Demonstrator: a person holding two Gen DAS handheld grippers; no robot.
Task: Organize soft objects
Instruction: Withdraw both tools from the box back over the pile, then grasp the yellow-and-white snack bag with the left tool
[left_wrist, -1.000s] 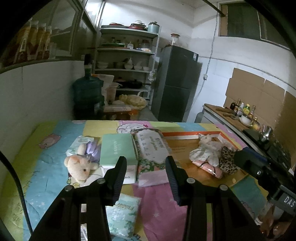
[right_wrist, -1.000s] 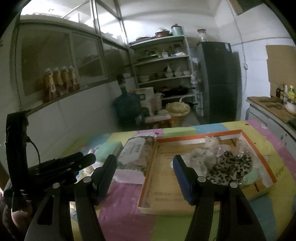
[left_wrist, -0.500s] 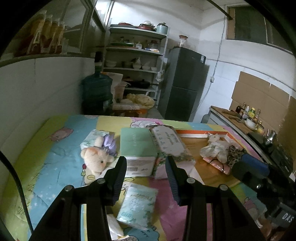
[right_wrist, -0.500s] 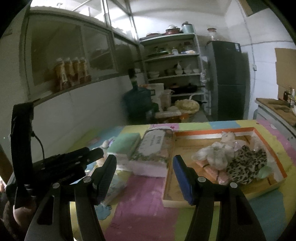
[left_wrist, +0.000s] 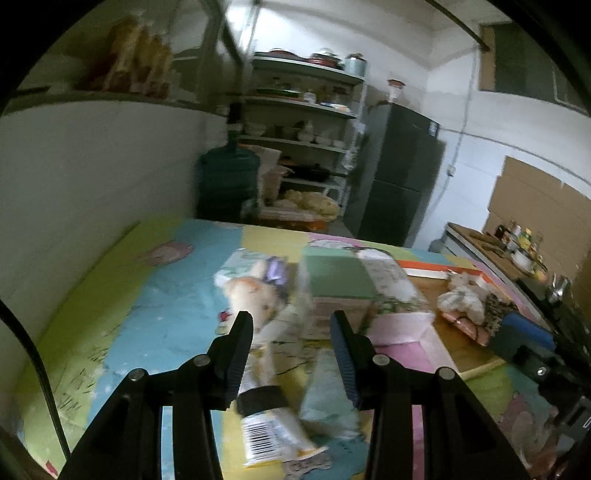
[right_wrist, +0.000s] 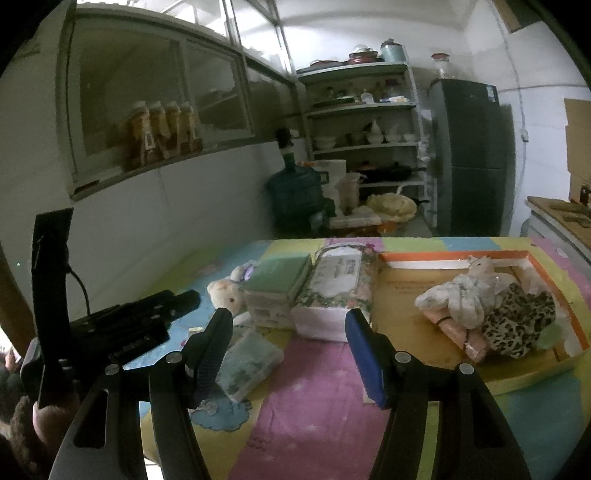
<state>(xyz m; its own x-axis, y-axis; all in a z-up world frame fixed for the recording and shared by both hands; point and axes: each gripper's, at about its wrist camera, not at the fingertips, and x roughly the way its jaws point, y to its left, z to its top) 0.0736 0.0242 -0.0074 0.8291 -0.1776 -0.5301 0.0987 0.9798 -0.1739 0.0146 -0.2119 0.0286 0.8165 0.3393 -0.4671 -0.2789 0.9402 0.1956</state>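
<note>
Black right gripper (right_wrist: 288, 347) with one blue-padded finger (right_wrist: 364, 363).

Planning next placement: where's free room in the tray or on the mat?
Tray: bare left half, between its left wall and the toy pile. Mat: pink strip before the floral tissue pack. Crowded: the mat's left side, around the plush and green box.

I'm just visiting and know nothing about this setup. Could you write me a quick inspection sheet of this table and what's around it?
Surface: table under a colourful cartoon mat.
Job's things: white plush and leopard-print cloth in the cardboard tray; plush bear, green tissue box, floral wipes pack and small tissue pack outside it.
Clutter: barcoded packet.
Tongs: left tongs and right tongs open, empty.
Cables: black cable by the left tongs.
Surroundings: shelves, fridge, water jug.
</note>
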